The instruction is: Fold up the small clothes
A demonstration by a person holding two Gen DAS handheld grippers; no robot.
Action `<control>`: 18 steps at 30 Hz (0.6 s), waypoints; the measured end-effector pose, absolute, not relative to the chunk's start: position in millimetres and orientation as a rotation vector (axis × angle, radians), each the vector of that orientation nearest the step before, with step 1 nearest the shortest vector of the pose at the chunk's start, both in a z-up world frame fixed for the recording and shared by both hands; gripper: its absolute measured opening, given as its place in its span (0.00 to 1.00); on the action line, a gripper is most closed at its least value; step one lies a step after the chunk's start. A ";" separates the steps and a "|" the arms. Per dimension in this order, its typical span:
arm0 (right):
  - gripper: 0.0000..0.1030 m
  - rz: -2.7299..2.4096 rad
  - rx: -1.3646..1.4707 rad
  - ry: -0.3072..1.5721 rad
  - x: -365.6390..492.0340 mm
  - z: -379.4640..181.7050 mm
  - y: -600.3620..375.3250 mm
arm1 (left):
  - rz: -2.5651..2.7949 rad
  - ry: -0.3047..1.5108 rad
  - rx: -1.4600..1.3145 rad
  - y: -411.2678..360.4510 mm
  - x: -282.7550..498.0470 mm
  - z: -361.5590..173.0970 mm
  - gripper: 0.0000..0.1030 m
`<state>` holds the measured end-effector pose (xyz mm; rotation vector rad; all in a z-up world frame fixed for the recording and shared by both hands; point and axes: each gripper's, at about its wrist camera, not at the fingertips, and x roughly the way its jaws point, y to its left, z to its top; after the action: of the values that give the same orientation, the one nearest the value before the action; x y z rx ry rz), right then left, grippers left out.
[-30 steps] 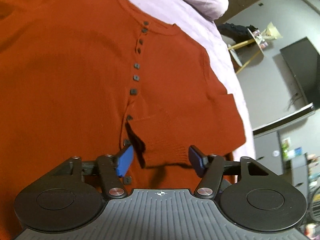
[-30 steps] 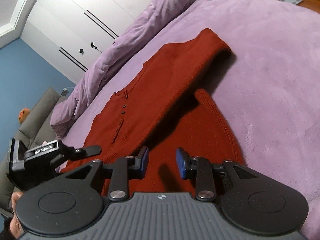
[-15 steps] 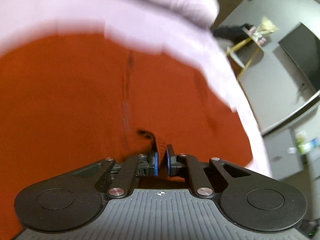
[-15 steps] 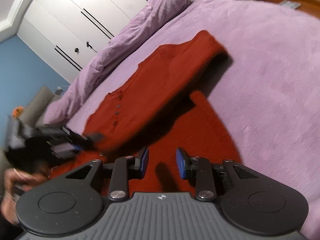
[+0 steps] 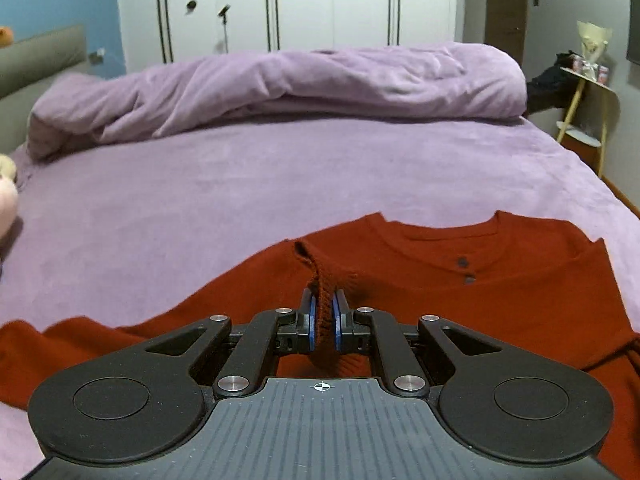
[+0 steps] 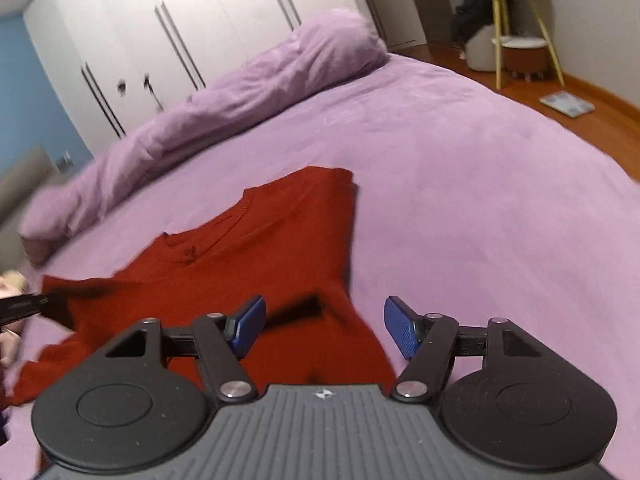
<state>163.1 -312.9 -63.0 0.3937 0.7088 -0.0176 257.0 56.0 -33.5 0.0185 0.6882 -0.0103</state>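
- Your left gripper (image 5: 323, 322) sits low over the near side of the bed, pointing level toward the far wardrobe; its blue pads are drawn close together, pinching the ribbed sleeve cuff (image 5: 322, 280) of the red cardigan (image 5: 500, 280) between them.
- From the pinch, the cuff rises a little and curls over toward the far side, its rim open and dark.
- Your right gripper (image 6: 324, 330) hangs above the cardigan's near right edge, tilted down toward it, with its fingers spread wide and nothing between them; the right blue pad (image 6: 398, 328) is over bare bedspread, the left one over red knit.
- In the right wrist view your left gripper shows only as a dark blurred shape at the far left edge of the picture.
- The cardigan lies flat on the purple bedspread (image 5: 280, 184), neckline toward the far side, two dark buttons (image 5: 466, 270) visible under the collar; its right part is folded in, giving a straight right edge (image 6: 348, 220).
- A bunched purple duvet (image 5: 300, 84) runs across the far side of the bed.
- Behind it stand white wardrobe doors (image 5: 320, 0); a blue wall is to the left, and a small yellow-legged side table (image 6: 516, 20) stands on the wooden floor to the right.
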 end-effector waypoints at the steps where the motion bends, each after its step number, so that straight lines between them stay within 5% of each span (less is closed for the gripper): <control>1: 0.64 -0.007 0.378 0.731 182.7 -65.3 -308.5 | -0.009 0.690 0.008 59.2 259.9 -35.5 0.10; 6: 0.60 -0.074 0.272 0.827 248.8 -92.4 -287.3 | -0.022 0.688 -0.020 69.9 273.8 -39.4 0.10; 11: 0.13 -0.105 0.167 0.770 261.2 -97.5 -275.3 | -0.031 0.661 -0.019 71.1 281.1 -45.7 0.10; 18: 0.00 -0.281 0.145 0.685 246.7 -98.9 -302.5 | -0.049 0.621 -0.020 58.2 293.6 -64.3 0.10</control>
<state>246.7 -302.5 -98.9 0.1446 0.6851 -0.2815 293.6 58.2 -64.3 -0.0202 0.6212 -0.0492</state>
